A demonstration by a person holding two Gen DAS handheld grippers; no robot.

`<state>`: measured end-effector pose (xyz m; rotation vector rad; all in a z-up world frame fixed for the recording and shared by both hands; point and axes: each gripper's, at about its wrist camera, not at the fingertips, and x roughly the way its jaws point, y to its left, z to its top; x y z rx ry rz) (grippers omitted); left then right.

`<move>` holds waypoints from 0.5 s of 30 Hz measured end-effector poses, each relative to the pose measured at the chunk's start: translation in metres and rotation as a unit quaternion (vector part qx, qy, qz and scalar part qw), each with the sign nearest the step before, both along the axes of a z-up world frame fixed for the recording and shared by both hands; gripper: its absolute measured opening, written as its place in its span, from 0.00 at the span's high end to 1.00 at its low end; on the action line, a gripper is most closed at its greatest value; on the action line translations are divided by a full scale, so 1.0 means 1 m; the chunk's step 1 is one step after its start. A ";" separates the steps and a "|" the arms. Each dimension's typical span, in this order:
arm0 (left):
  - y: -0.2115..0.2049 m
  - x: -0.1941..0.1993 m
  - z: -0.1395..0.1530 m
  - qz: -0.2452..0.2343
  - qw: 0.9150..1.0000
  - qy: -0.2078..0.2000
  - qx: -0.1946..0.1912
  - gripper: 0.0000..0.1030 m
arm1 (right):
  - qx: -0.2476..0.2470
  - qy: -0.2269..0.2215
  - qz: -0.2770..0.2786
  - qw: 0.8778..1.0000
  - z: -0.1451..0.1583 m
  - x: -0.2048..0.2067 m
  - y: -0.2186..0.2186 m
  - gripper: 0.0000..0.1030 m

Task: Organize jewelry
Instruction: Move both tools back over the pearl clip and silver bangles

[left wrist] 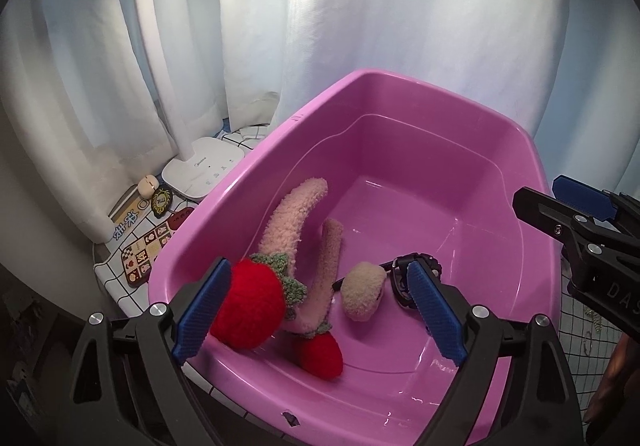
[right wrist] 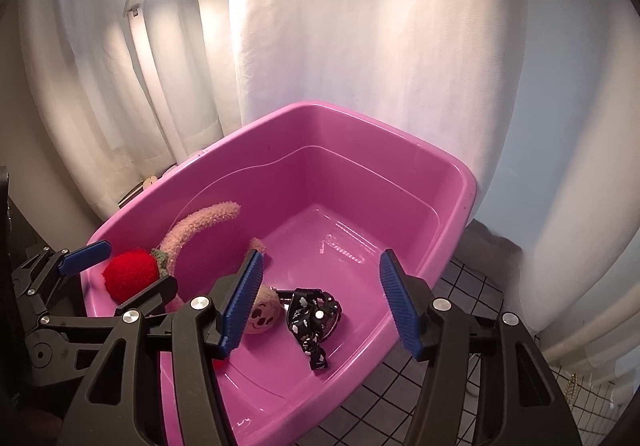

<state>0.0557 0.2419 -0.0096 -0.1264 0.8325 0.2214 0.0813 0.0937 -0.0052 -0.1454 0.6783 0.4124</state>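
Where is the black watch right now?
The black watch lies on the floor of the pink tub, low and central in the right wrist view, just right of the small beige plush face.

The tub (left wrist: pixel 400 133) was solid pink-purple. The fleece headband (left wrist: pixel 296 213) was pale pink, with red pompoms (left wrist: pixel 248 310) collared in green knit. The watch (right wrist: pixel 316 316) was black with small white marks. The gripper pads (right wrist: pixel 244 302) were ribbed blue on black frames. The tablecloth (right wrist: pixel 460 294) showed a white grid with black lines
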 end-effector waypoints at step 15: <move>-0.032 -0.011 0.021 -0.012 1.000 -0.019 0.011 0.07 | 0.047 -0.011 -0.024 0.999 0.013 -0.028 -0.047 0.38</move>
